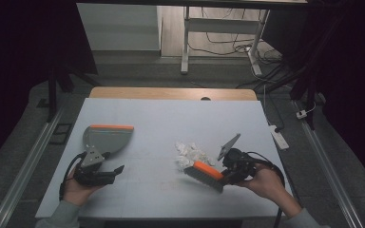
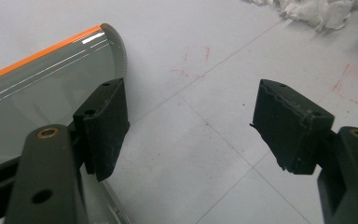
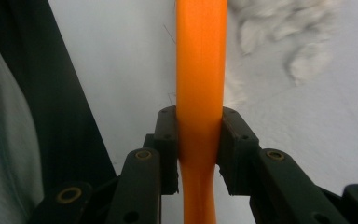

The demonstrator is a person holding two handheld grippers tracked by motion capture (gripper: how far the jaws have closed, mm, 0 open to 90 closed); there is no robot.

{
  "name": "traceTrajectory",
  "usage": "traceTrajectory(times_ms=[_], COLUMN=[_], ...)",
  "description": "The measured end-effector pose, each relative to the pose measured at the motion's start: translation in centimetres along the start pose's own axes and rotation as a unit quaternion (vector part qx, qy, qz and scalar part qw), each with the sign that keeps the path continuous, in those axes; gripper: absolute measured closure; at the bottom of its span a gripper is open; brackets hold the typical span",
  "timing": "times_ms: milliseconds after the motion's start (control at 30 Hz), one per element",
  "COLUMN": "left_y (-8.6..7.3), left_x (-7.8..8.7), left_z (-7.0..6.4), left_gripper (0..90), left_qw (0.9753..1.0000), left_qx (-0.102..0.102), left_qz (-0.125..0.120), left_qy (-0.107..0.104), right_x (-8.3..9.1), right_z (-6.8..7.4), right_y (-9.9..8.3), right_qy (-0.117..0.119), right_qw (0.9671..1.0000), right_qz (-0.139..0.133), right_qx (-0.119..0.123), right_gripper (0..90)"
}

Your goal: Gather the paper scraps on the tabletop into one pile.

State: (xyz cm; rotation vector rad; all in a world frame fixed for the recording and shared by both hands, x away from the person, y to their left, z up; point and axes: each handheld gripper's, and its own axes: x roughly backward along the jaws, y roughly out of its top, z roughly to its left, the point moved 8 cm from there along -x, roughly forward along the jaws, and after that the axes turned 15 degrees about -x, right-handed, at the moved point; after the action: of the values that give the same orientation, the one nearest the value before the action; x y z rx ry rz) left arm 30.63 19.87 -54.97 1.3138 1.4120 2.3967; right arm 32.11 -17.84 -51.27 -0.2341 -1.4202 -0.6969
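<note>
While I hold the brush [image 1: 204, 175] low in the lower right of the high view, my right gripper [image 1: 229, 174] is pinching its orange handle [image 3: 200, 93]; in the right gripper view the two jaws press on the handle from both sides. My left gripper [image 1: 111, 174], in the lower left of the high view, is spread wide with nothing between the jaws, and it stands just in front of the dustpan [image 1: 105, 137].

I judge that the step in hand is to sweep the crumpled white paper scraps [image 1: 190, 153] toward the dustpan. To do it well, I think I should set the bristles down on the far right side of the scraps, keep them flat on the desk [image 1: 171, 118], and pull in one slow stroke to the left, so that no piece escapes. The left gripper should first take the dustpan and hold it firm.

The long axis of the brush runs from lower right to upper left in the high view, with the head pointing at the scraps. The orange lip [image 1: 112, 127] of the dustpan lies at its far edge, near the left centre of the frame.
</note>
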Motion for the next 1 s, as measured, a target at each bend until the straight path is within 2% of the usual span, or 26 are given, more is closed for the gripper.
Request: traceTrajectory(times_ms=[100, 200, 300, 433, 500, 600, 767, 1000], left_y=[0.0, 0.0, -0.1, -0.2, -0.2, -0.1, 0.0, -0.1], left_x=[-0.1, -0.1, 0.0, 0.0, 0.0, 0.0, 0.0, -0.1], left_z=[-0.1, -0.1, 0.0, 0.0, 0.0, 0.0, -0.1, -0.1], left_gripper=[27.4, 27.4, 27.4, 27.4, 27.4, 27.5, 27.5, 27.4], left_qw=[1.0000, 1.0000, 1.0000, 1.0000, 1.0000, 1.0000, 1.0000, 1.0000], left_qx=[0.000, 0.000, 0.001, 0.000, 0.001, 0.000, -0.002, -0.001], left_qz=[0.002, 0.002, 0.002, 0.001, 0.001, 0.001, 0.000, 0.002], left_qy=[-0.001, 0.000, 0.001, 0.001, 0.001, 0.000, 0.001, 0.000], right_x=[-0.7, -1.2, -1.6, -1.2, -0.5, 1.0, 3.0, 3.3], right_z=[-0.1, -0.5, -1.1, -2.0, -1.9, -1.8, -2.5, -3.6], right_y=[1.1, 2.8, 4.4, 5.6, 5.7, 5.5, 4.8, 3.8], right_qy=[-0.009, -0.036, -0.055, -0.060, -0.037, -0.044, -0.052, -0.048], right_qw=[0.9997, 0.9979, 0.9966, 0.9949, 0.9949, 0.9934, 0.9913, 0.9894], right_qz=[0.000, 0.001, -0.009, -0.049, -0.068, -0.088, -0.118, -0.136], right_qx=[0.023, 0.054, 0.060, 0.064, 0.065, 0.059, 0.029, -0.011], right_gripper=[71.0, 71.1, 71.0, 71.1, 71.0, 71.0, 71.0, 71.0])
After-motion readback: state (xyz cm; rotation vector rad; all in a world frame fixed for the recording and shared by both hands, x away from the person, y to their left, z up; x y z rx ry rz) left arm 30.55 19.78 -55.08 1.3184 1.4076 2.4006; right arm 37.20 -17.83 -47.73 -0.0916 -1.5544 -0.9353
